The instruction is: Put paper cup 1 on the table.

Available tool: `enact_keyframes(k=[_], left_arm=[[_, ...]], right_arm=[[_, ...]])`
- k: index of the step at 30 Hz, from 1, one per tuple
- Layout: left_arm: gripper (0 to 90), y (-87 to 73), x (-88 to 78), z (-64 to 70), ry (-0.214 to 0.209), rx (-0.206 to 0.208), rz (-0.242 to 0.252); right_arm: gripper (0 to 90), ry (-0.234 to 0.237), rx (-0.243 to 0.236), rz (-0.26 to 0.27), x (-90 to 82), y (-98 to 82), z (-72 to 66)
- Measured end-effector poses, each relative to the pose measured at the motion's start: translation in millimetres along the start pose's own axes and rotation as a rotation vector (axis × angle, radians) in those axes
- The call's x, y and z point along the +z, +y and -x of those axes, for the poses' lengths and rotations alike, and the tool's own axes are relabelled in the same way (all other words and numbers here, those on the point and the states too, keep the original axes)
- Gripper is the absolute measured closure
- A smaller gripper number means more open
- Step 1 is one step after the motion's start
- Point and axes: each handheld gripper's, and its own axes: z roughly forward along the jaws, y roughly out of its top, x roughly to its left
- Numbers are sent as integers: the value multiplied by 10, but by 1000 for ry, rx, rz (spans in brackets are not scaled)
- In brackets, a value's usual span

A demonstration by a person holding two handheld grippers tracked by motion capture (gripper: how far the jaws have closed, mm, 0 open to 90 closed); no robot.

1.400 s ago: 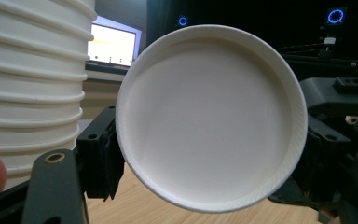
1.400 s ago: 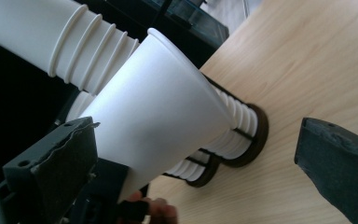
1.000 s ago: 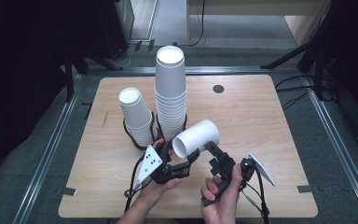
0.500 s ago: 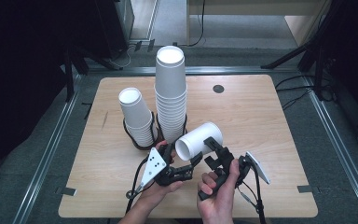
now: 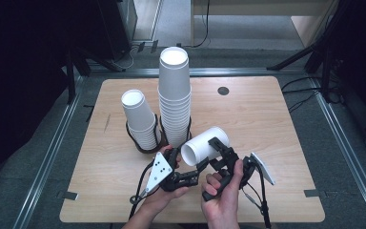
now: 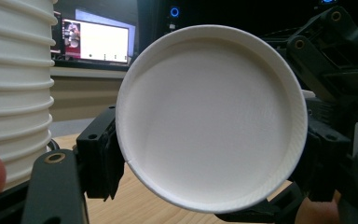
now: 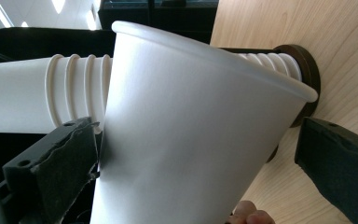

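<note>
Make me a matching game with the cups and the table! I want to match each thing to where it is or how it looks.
Things:
1. tall stack
2. short stack
3. single cup
4. table

States:
A. lying sideways between the grippers
B. pale wood
C. upright, at the left
D. upright, highest of all

Pairs: 1-D, 2-C, 3-A, 4-B

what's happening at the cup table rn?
A person holds a gripper in each hand above the near side of the wooden table. Between them a single white paper cup lies on its side in the air, its open mouth facing the left gripper. The right gripper straddles the cup's wall, one pad touching it, the other apart. Behind stand a tall cup stack and a shorter stack in black holders.
</note>
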Motion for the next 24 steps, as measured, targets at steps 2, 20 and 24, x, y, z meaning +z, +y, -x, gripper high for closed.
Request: enact_keyframes(k=[2, 20, 24], left_arm=[[239, -1, -1, 2, -1, 0, -1], [239, 4, -4, 21, -18, -6, 2], [239, -1, 0, 36, -23, -2, -3]], right_arm=[[0, 4, -2, -5, 12, 9, 1], [0, 11, 38, -6, 101, 76, 7], [0, 11, 55, -10, 128, 98, 16]])
